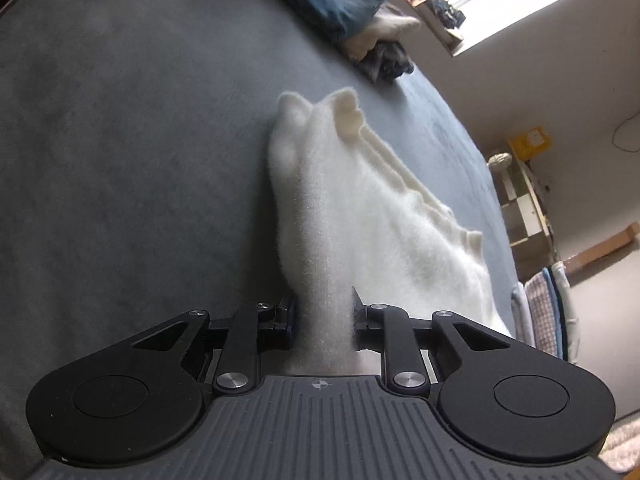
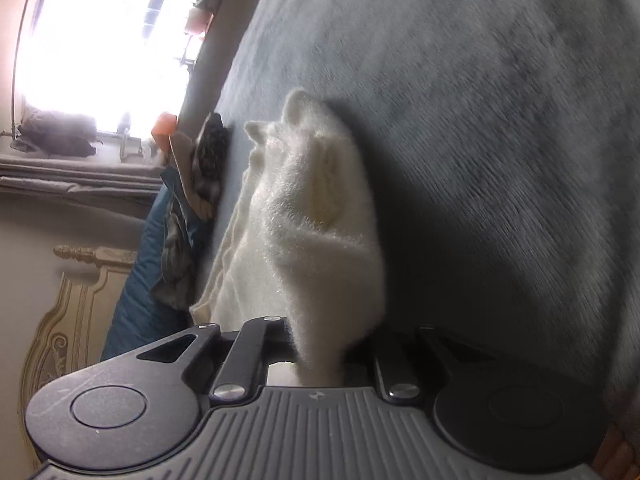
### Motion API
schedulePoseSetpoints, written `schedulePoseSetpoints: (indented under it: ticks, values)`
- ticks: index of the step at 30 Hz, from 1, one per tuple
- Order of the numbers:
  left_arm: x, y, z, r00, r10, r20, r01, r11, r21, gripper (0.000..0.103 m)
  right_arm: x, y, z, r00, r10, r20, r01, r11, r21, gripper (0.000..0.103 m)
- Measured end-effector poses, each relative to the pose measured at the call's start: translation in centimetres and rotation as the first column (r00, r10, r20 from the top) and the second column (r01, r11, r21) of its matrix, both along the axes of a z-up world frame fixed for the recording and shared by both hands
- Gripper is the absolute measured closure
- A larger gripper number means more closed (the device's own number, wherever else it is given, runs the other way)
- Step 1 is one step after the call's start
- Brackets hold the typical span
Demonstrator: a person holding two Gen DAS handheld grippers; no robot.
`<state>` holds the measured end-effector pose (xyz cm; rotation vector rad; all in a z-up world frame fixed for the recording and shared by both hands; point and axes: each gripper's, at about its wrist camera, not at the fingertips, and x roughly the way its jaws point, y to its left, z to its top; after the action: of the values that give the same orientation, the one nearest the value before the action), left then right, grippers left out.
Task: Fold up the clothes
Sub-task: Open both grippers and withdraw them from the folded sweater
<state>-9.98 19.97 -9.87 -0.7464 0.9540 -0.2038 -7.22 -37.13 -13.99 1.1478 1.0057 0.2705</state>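
Left wrist view: white fuzzy garment (image 1: 360, 216) pinched in narrow left claw (image 1: 324, 312), trailing ahead.

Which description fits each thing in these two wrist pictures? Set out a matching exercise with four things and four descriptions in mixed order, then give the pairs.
Things:
1. white fluffy garment
2. bed cover
3. pile of clothes
4. window

Descriptions:
A. bright, washed out with daylight
B. heaped at the far edge of the bed
C. grey-blue, spread out under everything
D. pinched in the jaws of both the left gripper and the right gripper

Pairs: 1-D, 2-C, 3-B, 4-A
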Motion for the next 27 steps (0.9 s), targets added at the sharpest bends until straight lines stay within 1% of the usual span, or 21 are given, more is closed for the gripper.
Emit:
schedulePoseSetpoints:
  ticks: [1, 2, 4, 5, 6, 7, 8, 9, 10, 11, 13, 14, 16, 17, 19, 20, 21, 22, 24, 25, 27]
  values:
    - [-0.1, 0.3, -0.6, 1.0, -0.011, -0.019, 0.011, 1.0, 0.015, 0.074, 0.1, -0.3, -0.3, 1.0, 0.011, -0.023, -0.011, 1.0, -0.004, 0.077]
    - [-0.2, 0.6, -1.2, 0.999, -0.022, -0.037, 0.023, 0.999, 0.029, 0.071, 0.2, -0.6, -0.6, 0.999, 0.024, -0.045, -0.025, 1.0, -0.011, 0.069]
    - [-0.2, 1.4, -1.4, 0.998, -0.032, -0.06, 0.034, 0.999, 0.034, 0.059, 0.6, -1.2, -0.5, 0.994, 0.064, -0.084, -0.067, 0.997, -0.027, 0.064]
    - [-0.2, 1.9, -1.1, 0.997, -0.043, -0.07, 0.045, 0.998, 0.032, 0.058, 0.8, -1.5, -0.1, 0.991, 0.094, -0.1, -0.098, 0.994, -0.038, 0.061]
    - [-0.2, 2.4, -0.5, 0.994, -0.065, -0.084, 0.068, 0.997, 0.032, 0.058, 1.0, -1.8, 0.4, 0.986, 0.124, -0.115, -0.13, 0.99, -0.048, 0.055]
    - [-0.3, 2.8, 0.2, 0.993, -0.085, -0.085, 0.089, 0.995, 0.046, 0.058, 0.7, -2.1, 1.5, 0.978, 0.167, -0.122, -0.179, 0.978, -0.105, 0.053]
    - [-0.5, 3.2, 1.2, 0.992, -0.103, -0.074, 0.109, 0.991, 0.076, 0.058, 0.4, -2.4, 2.7, 0.969, 0.211, -0.13, -0.231, 0.958, -0.169, 0.052]
    - [-0.6, 3.5, 2.2, 0.991, -0.118, -0.059, 0.123, 0.987, 0.107, 0.054, 0.0, -2.7, 3.8, 0.957, 0.254, -0.14, -0.281, 0.931, -0.231, 0.05]
    - [-0.6, 3.6, 3.3, 0.991, -0.128, -0.04, 0.133, 0.981, 0.14, 0.049, -0.3, -3.0, 5.0, 0.943, 0.296, -0.154, -0.33, 0.898, -0.292, 0.05]
    - [-0.5, 3.7, 4.3, 0.99, -0.139, -0.012, 0.138, 0.975, 0.174, 0.048, -0.5, -3.2, 6.3, 0.932, 0.325, -0.159, -0.361, 0.866, -0.346, 0.05]
    - [0.3, 3.2, 6.0, 0.985, -0.159, 0.07, 0.139, 0.962, 0.233, 0.043, -0.3, -3.0, 9.4, 0.926, 0.368, -0.08, -0.361, 0.808, -0.465, 0.05]
    - [1.0, 2.6, 6.5, 0.979, -0.176, 0.107, 0.143, 0.954, 0.262, 0.042, -0.2, -2.9, 11.0, 0.919, 0.392, -0.038, -0.353, 0.776, -0.523, 0.05]
    - [3.0, 0.7, 7.1, 0.964, -0.212, 0.159, 0.151, 0.933, 0.327, 0.042, 1.4, 0.1, 13.2, 0.88, 0.468, 0.076, -0.338, 0.731, -0.593, 0.05]
    - [4.0, -0.4, 7.1, 0.956, -0.231, 0.182, 0.152, 0.918, 0.367, 0.042, 2.2, 1.7, 14.3, 0.852, 0.507, 0.131, -0.326, 0.709, -0.625, 0.05]
    - [6.0, -2.9, 7.0, 0.937, -0.272, 0.218, 0.148, 0.876, 0.459, 0.042, 3.9, 5.0, 16.4, 0.779, 0.582, 0.234, -0.292, 0.667, -0.685, 0.051]
    - [6.9, -4.1, 6.9, 0.931, -0.292, 0.22, 0.15, 0.853, 0.5, 0.043, 4.8, 6.6, 17.4, 0.735, 0.617, 0.28, -0.271, 0.646, -0.713, 0.051]
    - [7.7, -5.2, 6.7, 0.921, -0.317, 0.225, 0.155, 0.831, 0.534, 0.043, 5.6, 8.7, 17.9, 0.683, 0.663, 0.308, -0.277, 0.625, -0.73, 0.052]
    - [8.4, -6.1, 6.5, 0.91, -0.344, 0.23, 0.166, 0.812, 0.56, 0.043, 6.9, 11.5, 18.3, 0.626, 0.71, 0.323, -0.288, 0.595, -0.75, 0.052]
    - [9.4, -7.1, 6.2, 0.899, -0.376, 0.226, 0.175, 0.78, 0.601, 0.043, 8.4, 16.4, 18.3, 0.499, 0.808, 0.315, -0.318, 0.508, -0.8, 0.052]
    - [9.7, -7.3, 6.0, 0.896, -0.38, 0.23, 0.171, 0.773, 0.611, 0.043, 8.8, 18.7, 18.1, 0.441, 0.845, 0.301, -0.323, 0.463, -0.826, 0.052]
    - [10.2, -7.4, 5.7, 0.896, -0.377, 0.233, 0.162, 0.768, 0.62, 0.043, 9.7, 22.4, 17.2, 0.353, 0.896, 0.269, -0.338, 0.39, -0.856, 0.054]
